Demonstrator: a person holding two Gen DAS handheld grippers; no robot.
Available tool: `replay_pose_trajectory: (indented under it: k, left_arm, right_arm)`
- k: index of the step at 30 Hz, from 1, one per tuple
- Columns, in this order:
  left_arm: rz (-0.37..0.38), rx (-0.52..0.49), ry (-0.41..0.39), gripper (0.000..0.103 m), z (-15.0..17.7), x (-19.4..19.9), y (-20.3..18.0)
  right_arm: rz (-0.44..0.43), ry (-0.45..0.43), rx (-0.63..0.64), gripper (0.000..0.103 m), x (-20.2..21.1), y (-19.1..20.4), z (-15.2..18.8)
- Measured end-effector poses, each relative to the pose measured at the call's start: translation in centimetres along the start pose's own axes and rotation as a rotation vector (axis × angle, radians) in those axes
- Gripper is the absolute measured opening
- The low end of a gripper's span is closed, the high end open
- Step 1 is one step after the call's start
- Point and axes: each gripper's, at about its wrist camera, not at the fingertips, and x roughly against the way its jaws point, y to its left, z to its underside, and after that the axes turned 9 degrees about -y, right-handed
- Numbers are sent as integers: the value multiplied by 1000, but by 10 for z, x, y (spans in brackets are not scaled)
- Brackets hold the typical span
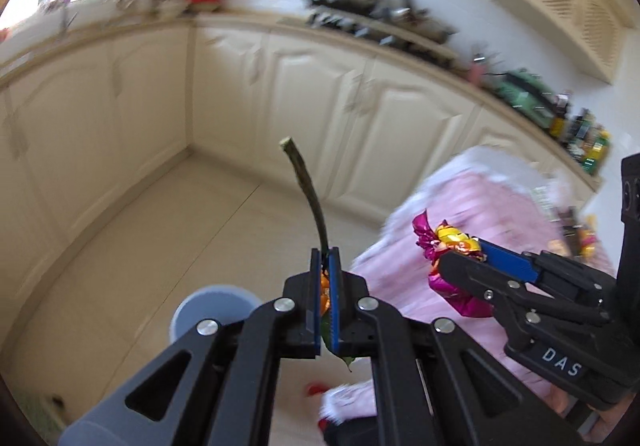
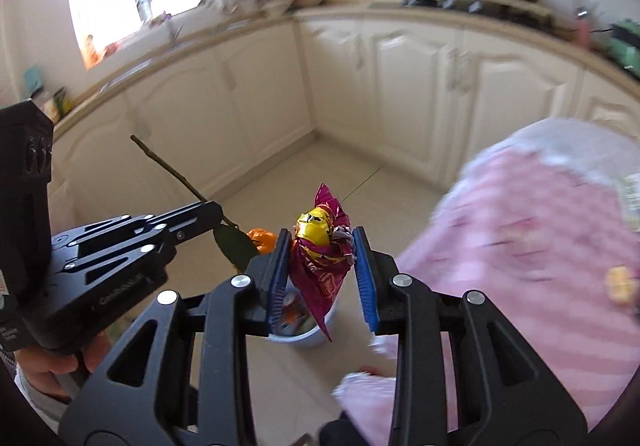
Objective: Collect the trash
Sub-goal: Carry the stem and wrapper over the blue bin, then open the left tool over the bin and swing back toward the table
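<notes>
From the left wrist: my left hand-held gripper [image 1: 326, 266] is clamped tight on a green stem [image 1: 308, 194] with orange peel [image 1: 325, 288] pinched alongside, above the kitchen floor [image 1: 192, 238]; a blue bin [image 1: 212, 310] stands below. From the right wrist: my right hand-held gripper [image 2: 320, 246] is clamped on a bunch of crumpled magenta and yellow wrappers [image 2: 320, 246], right over the bin [image 2: 304, 330], which holds mixed scraps. The pink-clothed counter [image 2: 540, 246] is to the right.
</notes>
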Motion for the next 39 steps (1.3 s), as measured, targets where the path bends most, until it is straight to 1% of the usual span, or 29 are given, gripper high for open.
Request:
replay_pose_trajectory:
  k: [2, 5, 8, 9, 12, 15, 16, 17, 18, 19, 21, 24, 26, 32, 35, 39]
  left_arm:
    - [-32, 39, 49, 3, 16, -15, 32]
    - [-69, 88, 112, 3, 38, -38, 70]
    - [-94, 120, 156, 3, 54, -58, 95]
    - [-99, 133, 172, 3, 60, -68, 107]
    - [-115, 154, 196, 3, 69, -87, 126]
    - [-107, 188, 196, 3, 74, -104, 141]
    - [-98, 195, 187, 5, 75, -107, 145]
    - [-92, 200, 180, 21, 76, -110, 149]
    - [-100, 202, 192, 37, 78, -114, 151]
    - [-126, 201, 201, 53, 81, -119, 155]
    - [-147, 201, 202, 54, 87, -119, 161]
    - [-169, 228, 245, 54, 96, -126, 172]
    - [-169, 250, 260, 54, 100, -127, 180]
    - [-188, 265, 268, 54, 103, -126, 190]
    - [-197, 270, 273, 54, 104, -126, 191]
    - [-210, 280, 259, 54, 101, -123, 193]
  right_arm:
    - [-28, 58, -4, 31, -32, 11, 13]
    - [-57, 157, -20, 31, -80, 21, 35]
    - [-57, 223, -24, 31, -120, 27, 53]
    - [-61, 234, -26, 31, -128, 28, 56]
    - [-55, 268, -24, 31, -159, 33, 65]
    - [-52, 284, -23, 31, -177, 36, 68]
    - [-49, 289, -22, 31, -183, 37, 69]
    - [-48, 299, -22, 31, -189, 37, 71]
    - [-48, 305, -21, 31, -192, 38, 73]
    - [-45, 313, -18, 31, -197, 40, 77]
    - [-43, 326, -21, 31, -206, 41, 82]
    - [-41, 339, -21, 31, -214, 43, 87]
    - [-43, 345, -26, 31, -218, 43, 89]
    - [-47, 346, -27, 31, -226, 46, 90]
    - [-49, 333, -20, 31, -230, 51, 86]
    - [-52, 311, -12, 31, -233, 56, 78]
